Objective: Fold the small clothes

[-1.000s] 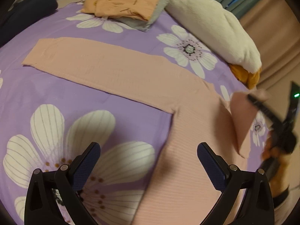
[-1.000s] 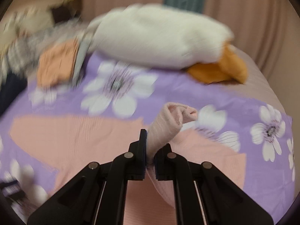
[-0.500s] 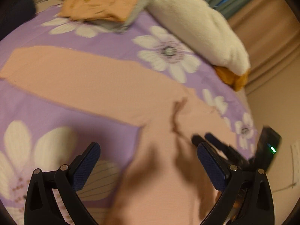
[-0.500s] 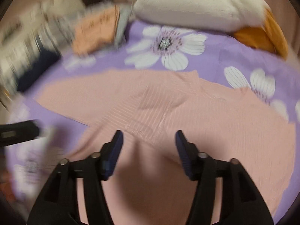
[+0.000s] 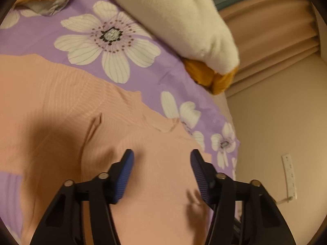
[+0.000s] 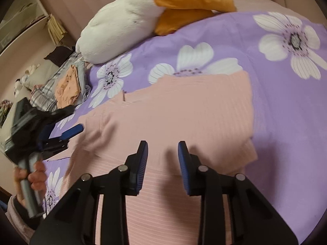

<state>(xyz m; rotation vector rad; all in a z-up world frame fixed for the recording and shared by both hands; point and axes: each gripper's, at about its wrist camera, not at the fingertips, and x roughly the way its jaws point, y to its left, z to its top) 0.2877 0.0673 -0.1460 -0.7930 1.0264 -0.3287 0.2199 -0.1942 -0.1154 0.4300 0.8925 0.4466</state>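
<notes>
Pink ribbed top (image 6: pixel 184 118), a long-sleeved garment, lies flat on a purple bedspread (image 6: pixel 286 122) printed with white flowers; one sleeve is folded across the body, its cuff edge forming a straight vertical line at the right in the right wrist view. Left gripper (image 5: pixel 161 163) hovers over the pink ribbed top (image 5: pixel 143 143) with its blue-padded jaws spread wide and nothing between them; in the right wrist view the same tool (image 6: pixel 69 132) appears at the left edge, held by the left hand (image 6: pixel 30 179). Right gripper (image 6: pixel 162 157) sits above the garment's middle, jaws parted to a moderate gap, gripping nothing. A white and orange plush toy (image 6: pixel 132 20) rests at the bedspread's far edge, and a stack of folded orange clothes (image 6: pixel 67 85) lies beside it.
</notes>
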